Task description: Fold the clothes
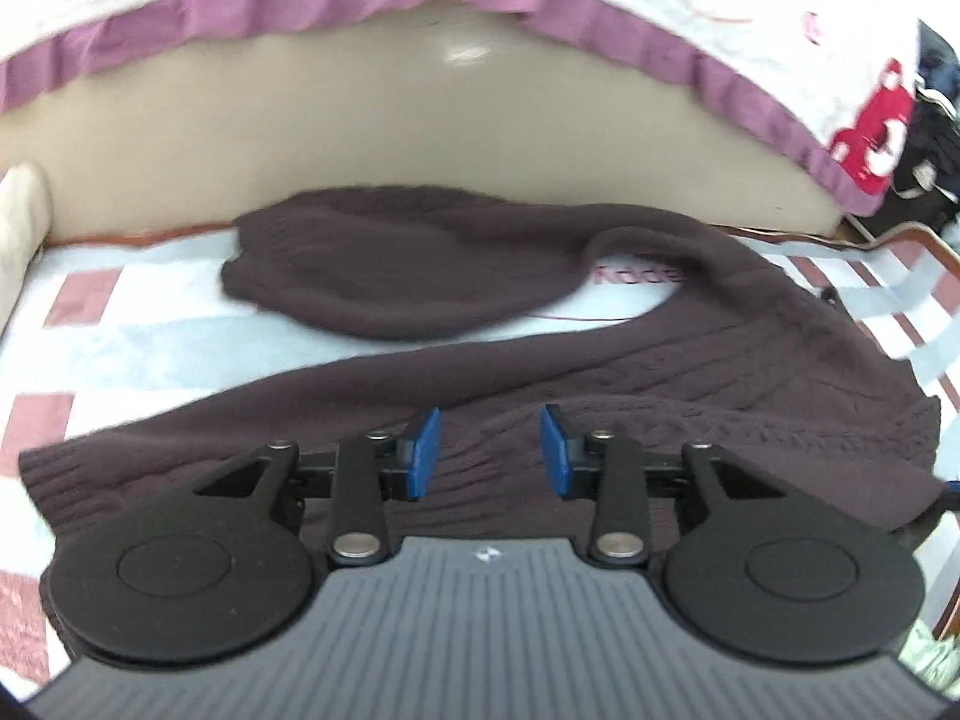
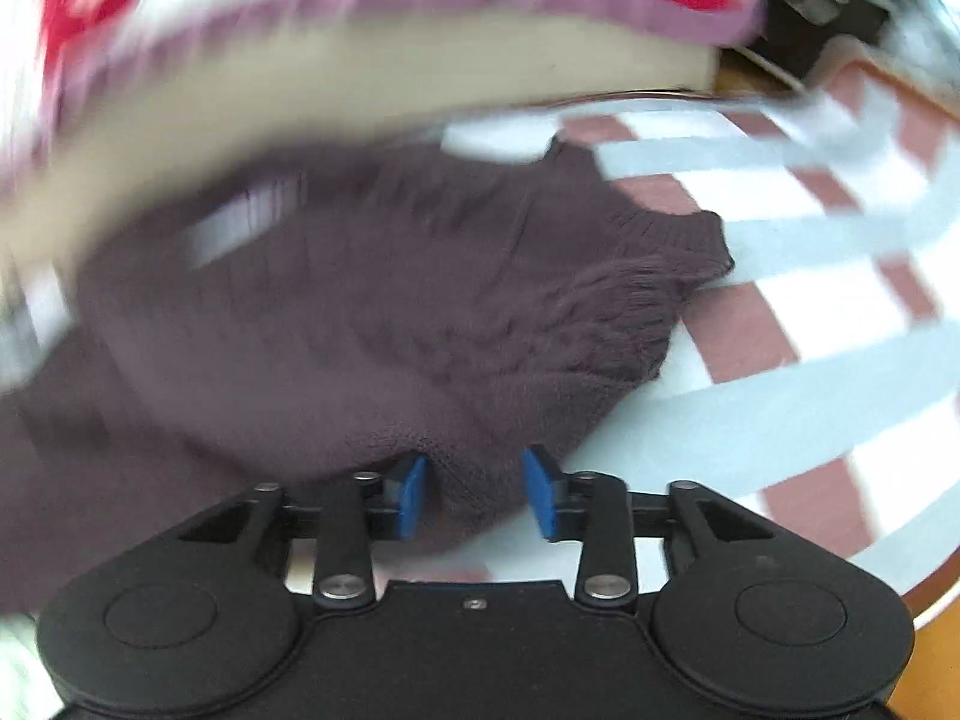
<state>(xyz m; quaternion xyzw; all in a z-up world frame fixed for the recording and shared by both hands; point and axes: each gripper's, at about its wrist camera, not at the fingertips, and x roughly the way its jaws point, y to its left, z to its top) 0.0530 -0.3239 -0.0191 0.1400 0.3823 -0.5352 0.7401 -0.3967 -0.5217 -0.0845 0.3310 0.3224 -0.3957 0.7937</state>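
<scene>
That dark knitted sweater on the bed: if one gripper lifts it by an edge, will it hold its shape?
Probably not. The sweater lies in soft curves, with a sleeve bent round, so it should droop. Its thick cable knit suggests some weight and good grip for the pads.

Checked sheet (image 1: pixel 150 348) — quilt (image 1: pixel 750 54) (purple-edged).

The sweater (image 1: pixel 600 384) is dark plum-brown with a cable-knit pattern. The bedsheet (image 1: pixel 150 348) under it is white, checked with pale blue and dusty pink. The quilt (image 1: pixel 750 30) is white with red figures and a purple border. Each claw has blue pads (image 1: pixel 425 450) on black arms.
</scene>
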